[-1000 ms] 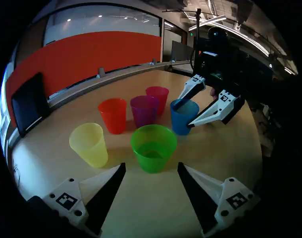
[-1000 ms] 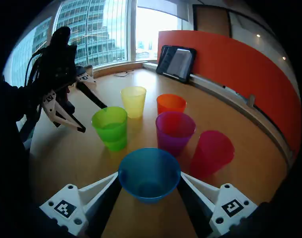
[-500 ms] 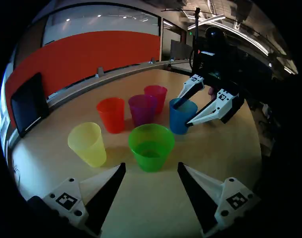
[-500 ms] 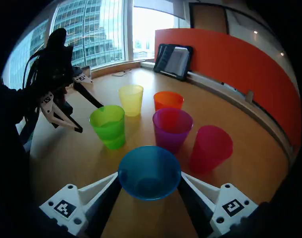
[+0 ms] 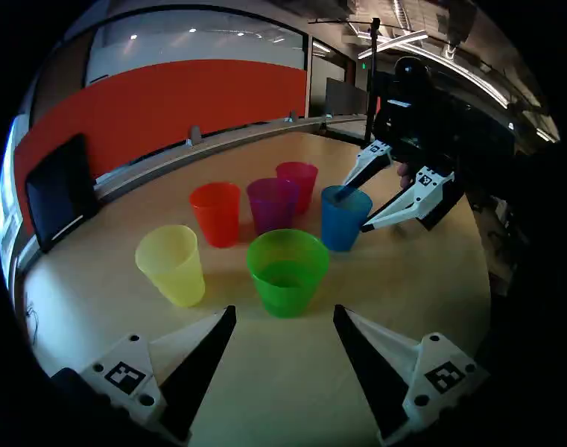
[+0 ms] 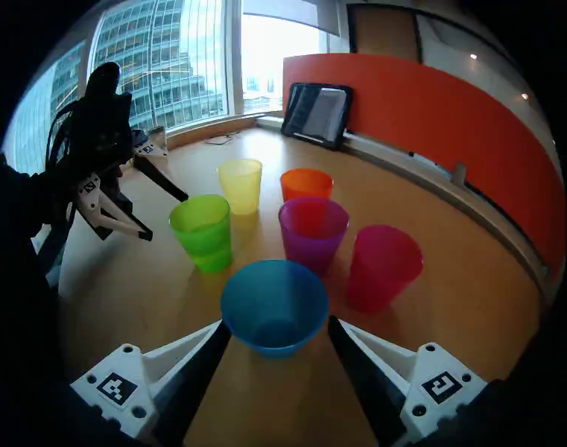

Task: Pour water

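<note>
Grasping the blue cup (image 6: 274, 305) looks like the step in hand. My right hand-held gripper (image 6: 274, 324) straddles it, but I cannot tell if the fingers press. The cup stands upright on the surface (image 6: 447, 313), mouth up, axis vertical. Next I should squeeze, lift and tip. My left hand-held gripper (image 5: 283, 308) gapes empty.

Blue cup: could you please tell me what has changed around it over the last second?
The right gripper has drawn back slightly, so the blue cup now sits nearer its fingertips; nothing was gripped or released. The cup stays upright on the table, and the left gripper stays open facing the green cup.
</note>
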Action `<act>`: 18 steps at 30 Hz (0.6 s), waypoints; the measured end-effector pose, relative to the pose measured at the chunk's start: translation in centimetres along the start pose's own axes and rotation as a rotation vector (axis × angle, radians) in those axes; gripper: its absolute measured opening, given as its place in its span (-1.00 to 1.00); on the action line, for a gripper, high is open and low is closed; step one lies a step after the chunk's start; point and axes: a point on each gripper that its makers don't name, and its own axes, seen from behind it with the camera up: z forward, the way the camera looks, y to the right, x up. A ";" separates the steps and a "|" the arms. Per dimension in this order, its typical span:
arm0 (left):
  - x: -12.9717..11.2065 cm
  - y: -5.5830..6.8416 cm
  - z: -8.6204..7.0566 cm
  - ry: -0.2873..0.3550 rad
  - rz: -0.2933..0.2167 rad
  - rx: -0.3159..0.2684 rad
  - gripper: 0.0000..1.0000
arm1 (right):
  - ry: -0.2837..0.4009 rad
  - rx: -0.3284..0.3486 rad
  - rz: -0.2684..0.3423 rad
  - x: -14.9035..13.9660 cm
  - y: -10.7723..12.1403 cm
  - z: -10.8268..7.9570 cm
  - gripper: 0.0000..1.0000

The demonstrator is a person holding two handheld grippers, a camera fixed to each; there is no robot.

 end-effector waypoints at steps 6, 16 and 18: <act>0.1 -0.7 -1.2 0.022 -0.014 0.036 0.95 | 0.011 -0.036 0.025 -0.9 0.6 -1.8 1.00; 0.5 -1.6 -3.6 0.077 -0.022 0.114 0.95 | 0.052 -0.116 0.057 -2.0 1.8 -5.2 1.00; 0.8 -1.8 -4.0 0.094 -0.026 0.136 0.95 | 0.065 -0.132 0.063 -1.9 2.0 -5.7 1.00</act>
